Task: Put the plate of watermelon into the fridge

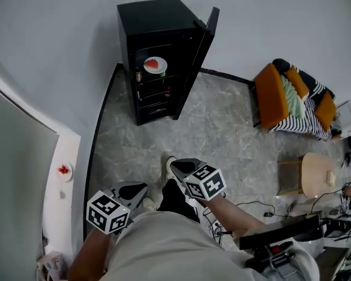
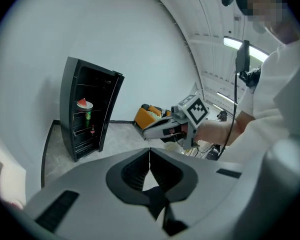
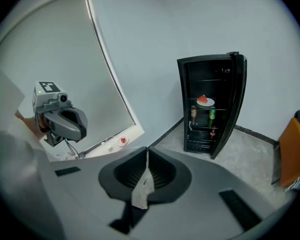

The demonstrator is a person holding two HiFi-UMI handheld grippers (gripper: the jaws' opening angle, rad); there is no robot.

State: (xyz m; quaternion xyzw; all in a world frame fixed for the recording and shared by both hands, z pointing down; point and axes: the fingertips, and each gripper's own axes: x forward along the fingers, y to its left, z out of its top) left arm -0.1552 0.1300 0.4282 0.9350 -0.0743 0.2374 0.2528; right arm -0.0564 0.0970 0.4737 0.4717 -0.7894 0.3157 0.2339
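The black fridge stands against the far wall with its door swung open. A white plate with a watermelon slice rests on its upper shelf; the same plate shows in both gripper views. Both grippers hang near my waist, well back from the fridge. My left gripper is shut with nothing between its jaws. My right gripper is also shut and holds nothing. Bottles and cans stand on the lower fridge shelves.
A white ledge at the left carries a small dish with red pieces. An orange chair with striped cloth and a low wooden stool stand at the right. Cables lie on the grey marble floor.
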